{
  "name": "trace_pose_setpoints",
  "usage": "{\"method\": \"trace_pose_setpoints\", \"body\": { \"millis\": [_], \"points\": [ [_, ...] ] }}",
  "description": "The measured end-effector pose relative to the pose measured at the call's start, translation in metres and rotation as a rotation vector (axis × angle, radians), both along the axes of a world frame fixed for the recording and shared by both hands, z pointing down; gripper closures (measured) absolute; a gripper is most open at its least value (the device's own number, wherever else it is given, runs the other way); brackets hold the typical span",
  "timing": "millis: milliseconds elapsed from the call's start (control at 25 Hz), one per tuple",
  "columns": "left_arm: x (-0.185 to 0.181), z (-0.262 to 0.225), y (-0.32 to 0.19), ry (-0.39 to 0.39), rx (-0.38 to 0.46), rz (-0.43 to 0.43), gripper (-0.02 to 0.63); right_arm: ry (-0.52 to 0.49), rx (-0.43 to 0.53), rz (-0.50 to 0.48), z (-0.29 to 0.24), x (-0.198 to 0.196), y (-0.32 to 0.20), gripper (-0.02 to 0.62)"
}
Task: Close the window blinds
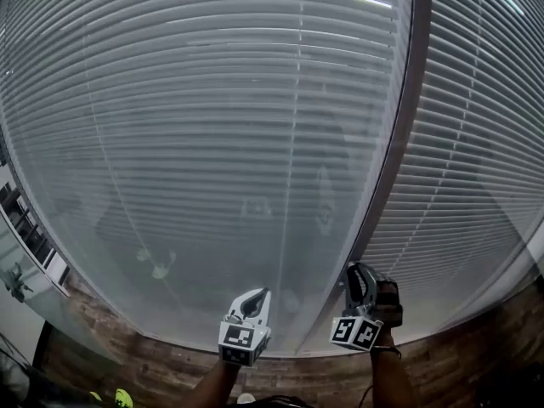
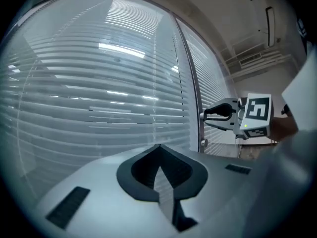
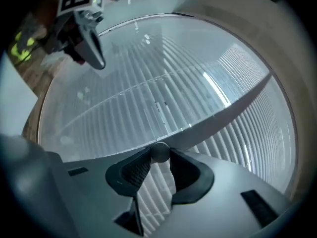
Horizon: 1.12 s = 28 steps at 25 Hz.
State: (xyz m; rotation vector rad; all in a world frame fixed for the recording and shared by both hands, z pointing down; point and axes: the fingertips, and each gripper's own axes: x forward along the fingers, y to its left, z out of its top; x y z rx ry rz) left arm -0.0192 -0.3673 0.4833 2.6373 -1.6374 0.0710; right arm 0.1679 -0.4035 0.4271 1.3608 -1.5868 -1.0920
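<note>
Pale slatted blinds [image 1: 212, 143] fill the window, slats lying close together. A dark frame post [image 1: 399, 143] splits them from a second blind [image 1: 484, 143] on the right. My right gripper [image 1: 355, 272] is rolled on its side beside that post; in the right gripper view its jaw tips [image 3: 159, 153] pinch a small round grey knob [image 3: 159, 150]. My left gripper [image 1: 259, 294] hovers in front of the left blind's lower part, jaws together with nothing in them [image 2: 158, 148]. Each gripper shows in the other's view: the right [image 2: 203, 116], the left [image 3: 96, 58].
A brick-faced ledge [image 1: 170, 365] runs under the window. A small bead [image 2: 203, 143] hangs by the post below the right gripper. A ceiling unit [image 2: 252, 58] shows at the upper right of the left gripper view. Something yellow-green [image 1: 121, 396] lies on the floor at lower left.
</note>
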Motion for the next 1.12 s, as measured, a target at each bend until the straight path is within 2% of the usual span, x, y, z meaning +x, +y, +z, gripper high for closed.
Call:
{"method": "trace_pose_setpoints", "body": {
  "millis": [120, 200, 640, 760, 880, 920, 1040, 1120],
  "points": [
    [0.001, 0.000, 0.001, -0.002, 0.000, 0.006, 0.606, 0.186, 0.010, 0.008, 0.002, -0.001, 0.001, 0.469],
    [0.002, -0.002, 0.002, -0.003, 0.001, 0.009, 0.606, 0.234, 0.011, 0.006, 0.002, -0.001, 0.001, 0.469],
    [0.004, -0.003, 0.003, -0.003, 0.003, 0.013, 0.606, 0.190, 0.026, 0.009, 0.003, 0.000, 0.001, 0.469],
    [0.006, -0.001, 0.003, -0.007, 0.005, 0.012, 0.606, 0.061, 0.038, -0.008, 0.002, 0.000, 0.004, 0.469],
    [0.011, 0.006, 0.003, -0.008, 0.004, 0.009, 0.606, -0.145, 0.028, -0.045, 0.004, 0.002, 0.012, 0.469],
    [0.013, 0.007, 0.004, -0.009, 0.003, 0.007, 0.606, -0.244, 0.002, -0.068, 0.005, 0.002, 0.016, 0.469],
    [0.014, 0.006, 0.007, -0.013, 0.002, -0.001, 0.606, -0.625, -0.128, -0.189, 0.003, -0.005, 0.028, 0.469],
    [0.015, 0.002, 0.007, -0.015, 0.005, 0.000, 0.606, -0.779, -0.154, -0.240, -0.004, -0.010, 0.035, 0.469]
  ]
}}
